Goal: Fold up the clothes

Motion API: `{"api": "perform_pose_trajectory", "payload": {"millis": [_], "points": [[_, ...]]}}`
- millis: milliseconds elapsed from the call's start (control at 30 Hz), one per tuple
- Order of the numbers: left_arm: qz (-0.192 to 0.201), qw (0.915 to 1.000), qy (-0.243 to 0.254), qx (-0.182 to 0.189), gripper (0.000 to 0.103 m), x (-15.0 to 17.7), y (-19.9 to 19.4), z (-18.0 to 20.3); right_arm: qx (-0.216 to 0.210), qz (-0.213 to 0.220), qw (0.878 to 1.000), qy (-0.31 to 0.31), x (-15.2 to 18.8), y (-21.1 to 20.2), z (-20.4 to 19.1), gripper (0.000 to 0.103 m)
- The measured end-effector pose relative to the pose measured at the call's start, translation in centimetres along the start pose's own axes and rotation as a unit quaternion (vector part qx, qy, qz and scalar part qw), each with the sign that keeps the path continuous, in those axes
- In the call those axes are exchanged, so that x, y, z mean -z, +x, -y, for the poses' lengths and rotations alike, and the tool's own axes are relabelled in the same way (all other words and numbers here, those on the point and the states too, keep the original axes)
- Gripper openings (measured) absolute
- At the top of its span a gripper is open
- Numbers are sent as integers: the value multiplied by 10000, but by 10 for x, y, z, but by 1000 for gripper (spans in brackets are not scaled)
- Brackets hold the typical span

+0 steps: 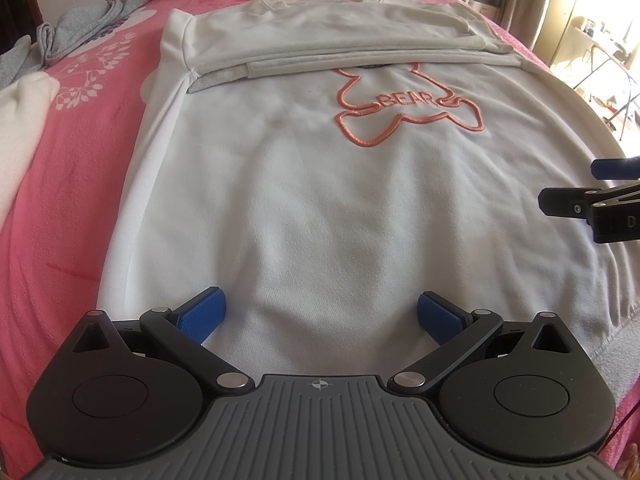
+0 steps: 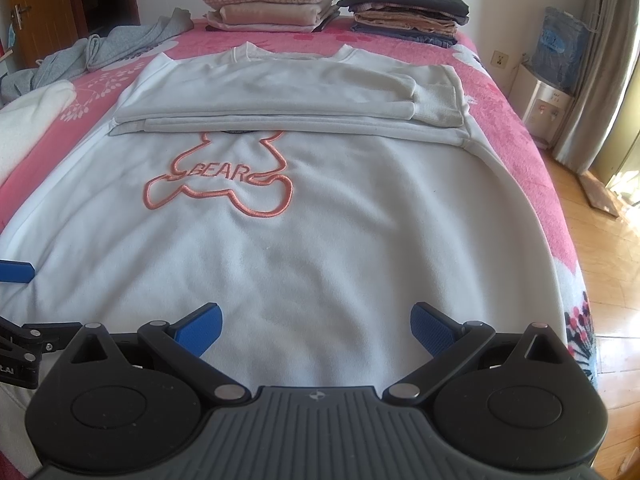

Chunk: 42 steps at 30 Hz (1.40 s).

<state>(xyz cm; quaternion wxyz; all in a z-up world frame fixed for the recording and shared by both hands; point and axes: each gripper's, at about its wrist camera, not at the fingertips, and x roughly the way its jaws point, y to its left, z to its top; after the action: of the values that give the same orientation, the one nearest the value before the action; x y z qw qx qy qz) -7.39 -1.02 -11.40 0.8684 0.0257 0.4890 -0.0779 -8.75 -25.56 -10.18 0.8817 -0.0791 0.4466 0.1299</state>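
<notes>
While spread, both grippers [image 1: 322,312] [image 2: 316,320] over sweatshirt [image 2: 320,248]

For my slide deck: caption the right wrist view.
Open right tongs poised over the hem of a white BEAR sweatshirt, sleeves folded across its chest, on a pink bedspread.

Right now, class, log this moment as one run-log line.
stage: sleeves folded across chest | white sweatshirt flat on pink bed | left gripper open over hem | right gripper open over hem | nothing gripped
</notes>
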Motion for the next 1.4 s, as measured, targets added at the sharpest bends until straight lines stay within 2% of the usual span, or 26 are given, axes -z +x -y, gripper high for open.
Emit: {"api": "perform_pose_trajectory", "payload": {"millis": [167,267,333,433,500,533,600,767,967,1067,1200,1300,1400], "points": [[593,9977,126,305,103,1,-22,-5,42,69,10000,32,-2,-2,6,98],[756,9961,182,413,102,-3,-24,-5,12,125,9999,12,-2,-3,10,91],[754,9960,118,466,99,-7,-22,-5,5,81,10000,-7,-2,-1,12,83],[768,9954,15,564,94,-10,-20,-6,-67,48,10000,-23,-3,1,12,77],[781,9951,19,608,87,-10,-20,-5,-101,128,9998,-137,-5,0,10,73],[776,9950,44,620,79,-9,-19,-5,-119,168,9996,-193,-6,0,8,70],[725,9951,96,666,76,-8,-18,-3,-195,243,9991,-287,-9,-1,6,68],[621,9959,162,639,57,-4,-12,-3,-443,381,9972,-476,-19,2,-2,57],[518,9966,164,626,49,-2,-8,-11,-798,644,9902,-945,-31,13,-18,45],[486,9965,187,646,47,-2,-8,-14,-929,731,9856,-1212,-41,22,-23,34],[469,9965,195,658,46,-1,-7,-14,-575,759,9888,-1146,-62,46,-12,32],[461,9965,202,670,46,-2,-6,-15,-298,600,9937,-898,-65,64,8,29],[447,9963,209,699,46,-2,-5,-16,-274,556,9947,-821,-54,57,19,29]]}}
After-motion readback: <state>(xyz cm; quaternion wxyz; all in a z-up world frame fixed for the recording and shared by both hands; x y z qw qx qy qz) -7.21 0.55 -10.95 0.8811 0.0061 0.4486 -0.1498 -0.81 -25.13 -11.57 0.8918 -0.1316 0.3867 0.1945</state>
